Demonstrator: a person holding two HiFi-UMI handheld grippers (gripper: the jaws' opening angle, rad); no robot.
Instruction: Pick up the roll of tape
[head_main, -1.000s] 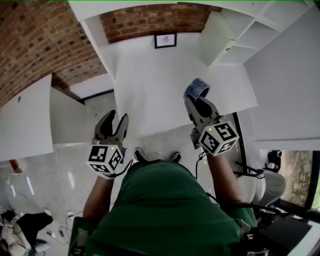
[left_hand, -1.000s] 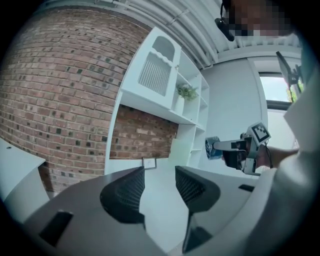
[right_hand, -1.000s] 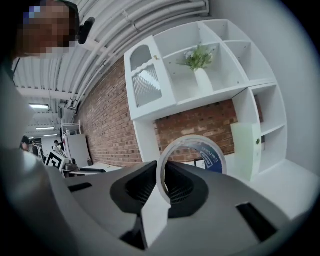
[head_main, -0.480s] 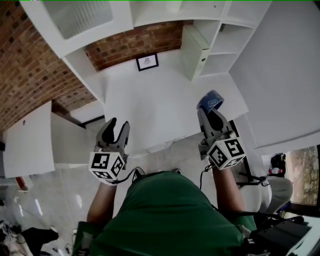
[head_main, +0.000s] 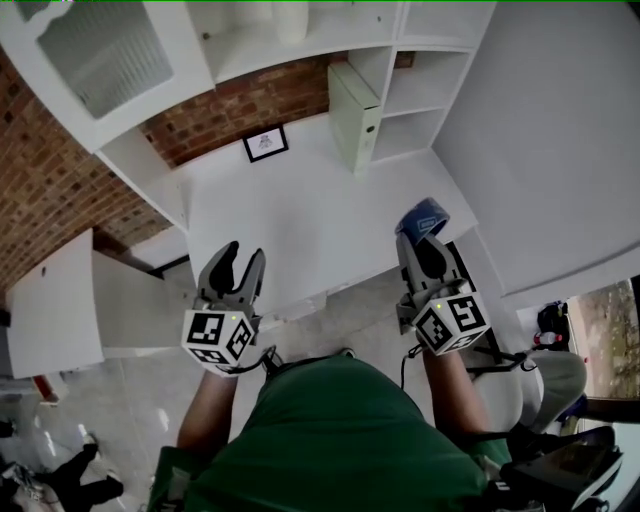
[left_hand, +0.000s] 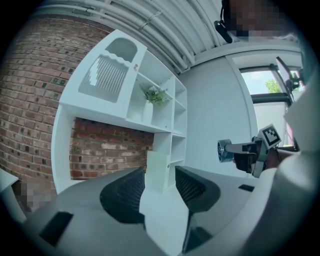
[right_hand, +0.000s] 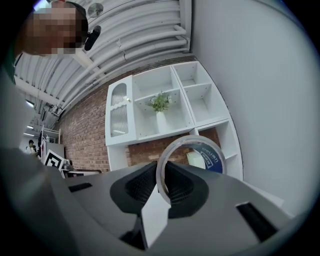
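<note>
Tape in hand. Roll of tape (right_hand: 214, 161) sat at the tip of my right gripper (head_main: 421, 236), jaws narrow and closed on the near part of the ring's wall. As best I could judge, one pad lay outside the ring and the other in its hole. The rest of the roll stuck out ahead of the fingertips, clear rim and blue core showing.

Ring stood on edge, its hole facing roughly back along the gripper and skewed a little to one side. So the grip was across the wall, not across the whole roll.

Roll was up in the air, clear of the white desk (head_main: 300, 205) below, touching nothing but my pads. Gripper was aimed about level toward the shelf unit (head_main: 425, 60).

Left gripper (head_main: 238, 268) was well apart on the other side of my body. Its jaws were wide with nothing between them, only the upright white box (head_main: 352, 100) and the brick wall (head_main: 70, 190) showing through the gap. Right hand was the only one near the roll.

Judgement: the pick-up looked done, since the roll was off the surface and held. The hold was a thin one, on a single stretch of wall, so the roll could swing or slip if tilted. Any further move called for a steady wrist and unchanged pressure.
</note>
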